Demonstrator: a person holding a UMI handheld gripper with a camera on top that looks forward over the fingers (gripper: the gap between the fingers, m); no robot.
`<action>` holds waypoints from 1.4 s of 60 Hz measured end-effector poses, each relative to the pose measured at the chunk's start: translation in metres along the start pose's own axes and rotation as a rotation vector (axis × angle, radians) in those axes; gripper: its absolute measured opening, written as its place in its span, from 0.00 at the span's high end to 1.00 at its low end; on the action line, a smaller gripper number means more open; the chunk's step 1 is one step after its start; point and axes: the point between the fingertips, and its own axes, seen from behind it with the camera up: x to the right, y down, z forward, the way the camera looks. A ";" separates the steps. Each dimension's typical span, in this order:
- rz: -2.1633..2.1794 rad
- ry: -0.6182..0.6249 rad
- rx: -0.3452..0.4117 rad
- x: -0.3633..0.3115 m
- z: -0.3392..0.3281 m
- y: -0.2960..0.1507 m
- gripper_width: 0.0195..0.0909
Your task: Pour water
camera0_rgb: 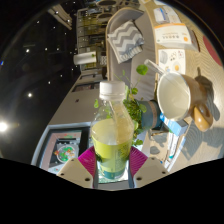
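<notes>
The clear plastic bottle with a white cap and yellow-green liquid point(112, 135) stands upright between the fingers of the claw point(112, 168), whose magenta pads point(88, 160) press its lower body from both sides, a grip low enough, I judge, to leave the neck free for tipping. The cap is on, so pouring cannot yet begin. Beyond it to the right on the desk point(82, 100), a white ceramic mug point(175, 96) lies with its mouth toward us, the likely receiver.
</notes>
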 end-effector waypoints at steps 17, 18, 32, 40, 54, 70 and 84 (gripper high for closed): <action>-0.816 0.132 0.082 -0.056 -0.076 -0.070 0.71; -0.859 0.148 0.089 -0.055 -0.081 -0.076 0.71; -1.394 0.446 0.183 0.008 -0.151 -0.174 0.71; -1.478 0.589 0.167 0.071 -0.175 -0.215 0.71; -1.463 0.697 0.134 0.148 -0.193 -0.248 0.71; -1.480 0.691 0.142 0.170 -0.195 -0.251 0.67; -1.461 0.758 0.085 0.179 -0.204 -0.248 0.29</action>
